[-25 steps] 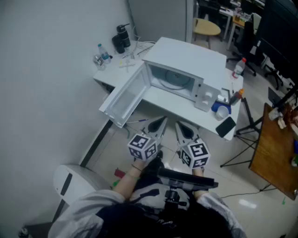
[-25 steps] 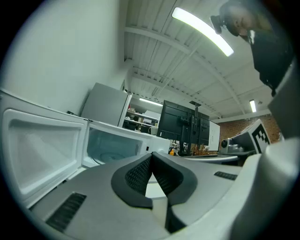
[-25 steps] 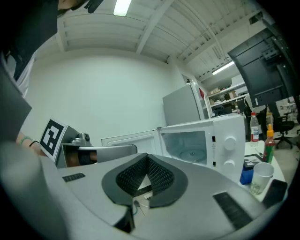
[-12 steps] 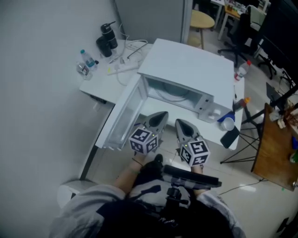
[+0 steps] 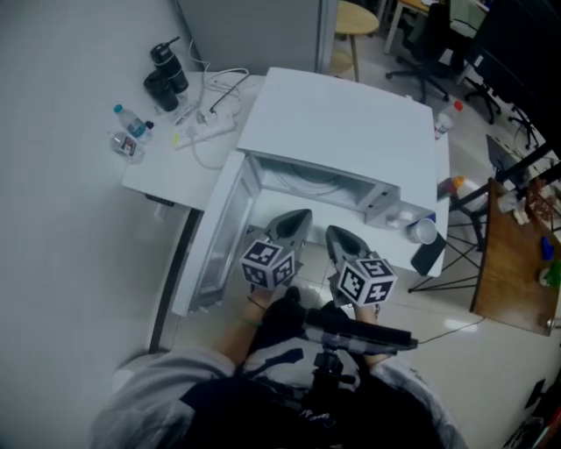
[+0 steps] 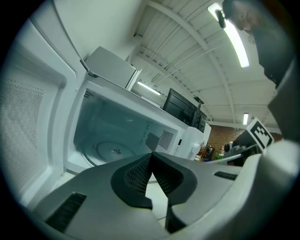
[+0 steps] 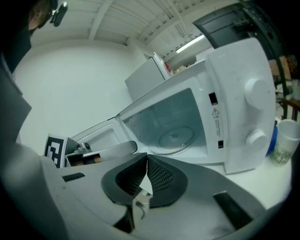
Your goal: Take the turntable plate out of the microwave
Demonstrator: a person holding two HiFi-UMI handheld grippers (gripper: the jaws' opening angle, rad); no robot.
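The white microwave [image 5: 342, 131] stands on a white table, its door [image 5: 217, 250] swung open to the left. The clear glass turntable plate [image 5: 307, 184] lies flat inside the cavity; it also shows in the left gripper view as the plate [image 6: 115, 151] and in the right gripper view as the plate [image 7: 176, 138]. My left gripper [image 5: 301, 217] and right gripper [image 5: 334, 233] are side by side just in front of the opening, both shut and holding nothing. In their own views the left gripper [image 6: 151, 158] and the right gripper [image 7: 146, 160] point into the cavity, apart from the plate.
Bottles [image 5: 162, 74], a small water bottle [image 5: 127, 131] and a power strip [image 5: 206, 130] lie left of the microwave. A cup [image 5: 421, 231] and a dark phone [image 5: 428, 254] sit at its right. A wooden desk [image 5: 517, 254] stands further right, a stool [image 5: 355, 17] behind.
Both grippers have moved forward, from over the floor to right before the microwave's opening. The microwave now fills more of the head view. Both stay shut.
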